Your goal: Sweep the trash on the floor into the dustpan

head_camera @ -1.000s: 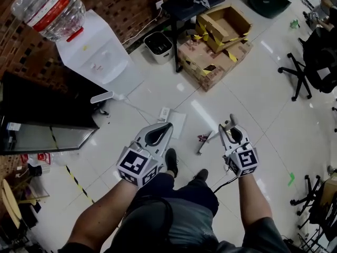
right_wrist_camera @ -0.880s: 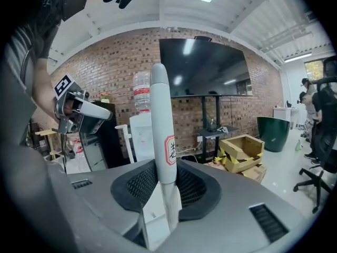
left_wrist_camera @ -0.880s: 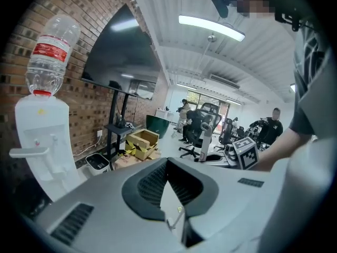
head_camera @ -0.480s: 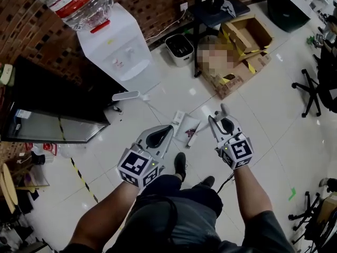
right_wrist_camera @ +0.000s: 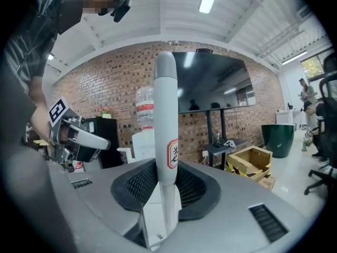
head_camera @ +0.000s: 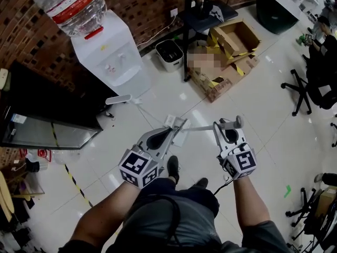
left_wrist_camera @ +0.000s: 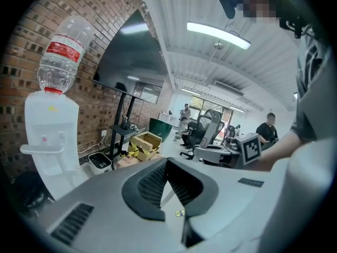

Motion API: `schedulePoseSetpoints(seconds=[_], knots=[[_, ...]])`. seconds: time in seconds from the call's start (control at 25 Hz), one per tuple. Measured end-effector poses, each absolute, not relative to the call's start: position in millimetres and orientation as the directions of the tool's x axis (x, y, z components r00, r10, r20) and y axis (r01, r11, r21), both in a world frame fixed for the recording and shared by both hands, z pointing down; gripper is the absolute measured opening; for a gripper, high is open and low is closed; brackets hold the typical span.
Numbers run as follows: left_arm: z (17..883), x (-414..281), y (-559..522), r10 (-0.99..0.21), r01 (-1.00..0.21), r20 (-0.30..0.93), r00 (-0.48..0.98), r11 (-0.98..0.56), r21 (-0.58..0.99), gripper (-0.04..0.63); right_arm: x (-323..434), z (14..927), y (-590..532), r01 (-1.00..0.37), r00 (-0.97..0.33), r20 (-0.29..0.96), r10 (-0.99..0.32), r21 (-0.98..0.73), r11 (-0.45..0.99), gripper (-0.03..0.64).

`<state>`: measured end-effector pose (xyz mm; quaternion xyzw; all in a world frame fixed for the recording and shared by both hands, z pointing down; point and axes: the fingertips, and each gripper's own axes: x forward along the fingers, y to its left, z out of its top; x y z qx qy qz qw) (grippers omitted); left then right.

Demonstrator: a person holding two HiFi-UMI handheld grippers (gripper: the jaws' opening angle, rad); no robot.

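My right gripper [head_camera: 225, 127] is shut on a white broom handle [head_camera: 200, 128]. The handle slants down and left toward white flat pieces and small trash [head_camera: 178, 124] on the floor tiles. In the right gripper view the handle [right_wrist_camera: 165, 115] stands upright between the pads of that gripper [right_wrist_camera: 166, 173], rounded end up and a red label on it. My left gripper [head_camera: 167, 132] hovers just left of the trash with its jaws together. In the left gripper view its pads [left_wrist_camera: 152, 186] meet at the tip of that gripper [left_wrist_camera: 167, 165]. I cannot tell which floor piece is the dustpan.
A water dispenser [head_camera: 113, 57] with a bottle stands against the brick wall. A small white bin [head_camera: 169, 54], a black stand [head_camera: 187, 30] and cardboard boxes [head_camera: 231, 36] are behind the trash. Office chairs [head_camera: 303, 88] are at the right, a black cabinet [head_camera: 42, 115] at the left.
The right gripper has shifted a little right and nearer, and the handle now slants across toward the left gripper. The left gripper has barely moved.
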<state>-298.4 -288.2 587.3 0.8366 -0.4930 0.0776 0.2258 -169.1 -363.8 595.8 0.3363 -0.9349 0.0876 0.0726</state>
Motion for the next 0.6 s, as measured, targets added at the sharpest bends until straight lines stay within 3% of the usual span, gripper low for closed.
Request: schedulePoseSetpoints(seconds=[0.6], knots=[[508,-142,-291,-0.74,-0.783,0.265,0.618,-0.55,0.29,0.005,18,474,-302,-0.805,-0.589,0.141,-0.795,-0.02,0.593,0.123]])
